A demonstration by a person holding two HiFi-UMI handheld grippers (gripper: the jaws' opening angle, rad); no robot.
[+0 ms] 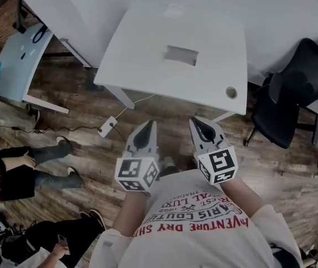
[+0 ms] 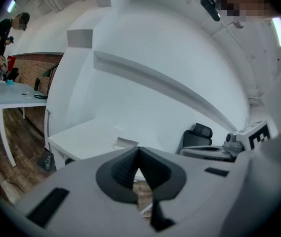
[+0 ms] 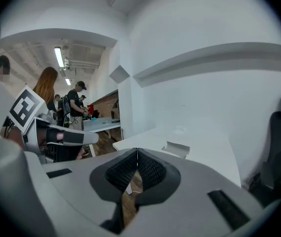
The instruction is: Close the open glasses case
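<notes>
Left tool (image 1: 147, 126): pressed together, empty, short of the table (image 1: 142, 71).
Right tool (image 1: 199, 123): same, I read.
Glasses case (image 1: 181, 54): open, mid-table.

**Head view:** taken from above the person's chest, facing steeply down and forward over the left gripper (image 1: 149, 125) and right gripper (image 1: 195, 120). Beyond them lie the wood floor (image 1: 164, 108) and the white table (image 1: 147, 66), well apart from the camera.

**Left gripper view:** set low, near tabletop level, looking along its closed jaws. The right gripper shows at the right edge.

**Right gripper view:** set likewise along closed jaws, with the left gripper at its left edge.

All three views share the table, the glasses case (image 1: 181, 54) and the black chair (image 1: 293, 88).
</notes>
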